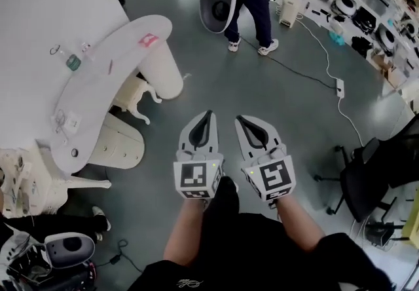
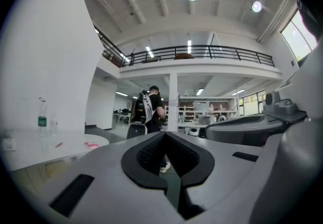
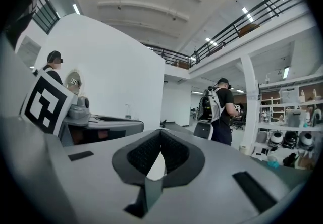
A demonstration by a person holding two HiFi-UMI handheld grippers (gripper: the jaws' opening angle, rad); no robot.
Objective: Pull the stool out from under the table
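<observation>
Both tongs are clamped shut with nothing in them. The left gripper (image 1: 207, 115) and right gripper (image 1: 239, 118) sit side by side out in front of the person, well away from the furniture. The stool (image 1: 136, 95) is the cream one with the curly legs. It's tucked under the near edge of the table (image 1: 98, 77), right beside the fat round pedestal (image 1: 169, 72), with a drawer unit (image 1: 116, 144) on its other side. The tabletop hides most of the seat. I'd guess it's a stiff painted frame, not very heavy, and should slide fine on that smooth grey floor (image 1: 262, 99). Painted curves look slippery though, so I'd grab the seat rim or the top of a leg. Pulling lower down could tip it.
</observation>
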